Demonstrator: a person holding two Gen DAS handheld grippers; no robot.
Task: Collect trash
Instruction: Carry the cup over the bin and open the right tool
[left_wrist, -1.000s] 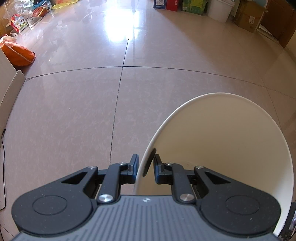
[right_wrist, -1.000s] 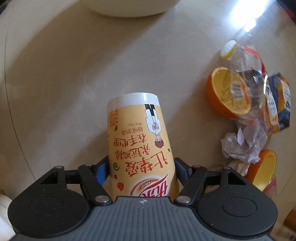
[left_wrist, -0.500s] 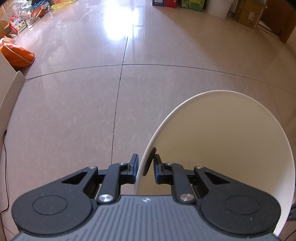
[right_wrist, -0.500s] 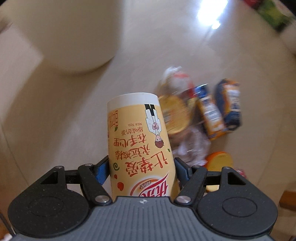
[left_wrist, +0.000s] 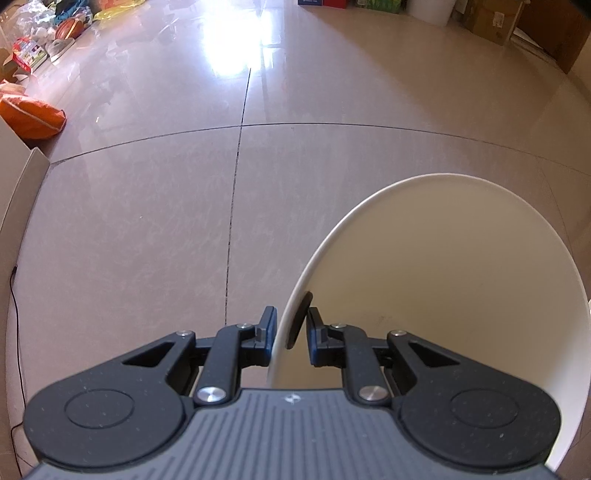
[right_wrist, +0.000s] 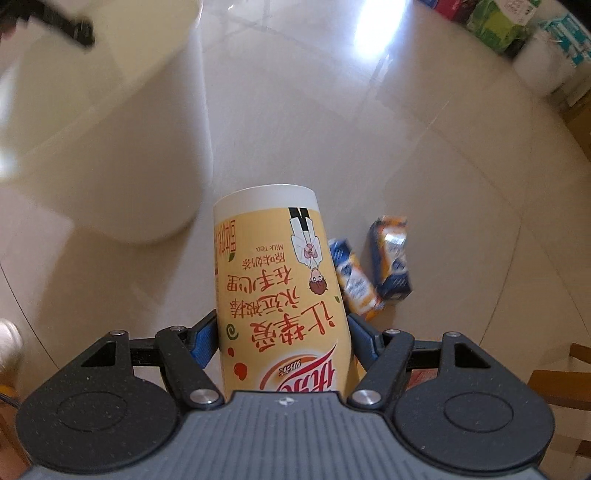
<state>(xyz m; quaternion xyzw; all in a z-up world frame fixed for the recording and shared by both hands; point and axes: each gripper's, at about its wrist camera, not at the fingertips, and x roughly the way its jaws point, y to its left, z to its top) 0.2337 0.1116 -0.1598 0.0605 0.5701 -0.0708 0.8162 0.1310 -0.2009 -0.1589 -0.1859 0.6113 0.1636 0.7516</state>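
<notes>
2 grippers are engaged. The right gripper (right_wrist: 282, 343) is clamped across the lower body of a yellow milk tea cup (right_wrist: 275, 291), holding it above the floor with its white end pointing away from the camera. The left gripper (left_wrist: 290, 334) has its fingers closed together on the rim of a cream waste bin (left_wrist: 461, 280), 1 finger outside the wall and 1 inside.

Risks from this position:
1. The cup is tapered and smooth; judged from the grip, it could slide out along its length if tilted steeply before it is over the bin.
2. The bin hangs from a pinch on 1 edge of its rim. It could swing or twist, moving the opening off the release line.
3. In the right wrist view the bin (right_wrist: 122, 122) is blurred and sits upper left of the cup, so a release now would likely miss it.

Containers: the visible part of the bin interior is bare; its bottom is hidden behind the left gripper. Whether the cup holds anything cannot be determined. 2 blue-and-orange cartons (right_wrist: 373, 266) lie on the tiled floor (left_wrist: 147, 221), just beside each other, not yet collected.
</notes>
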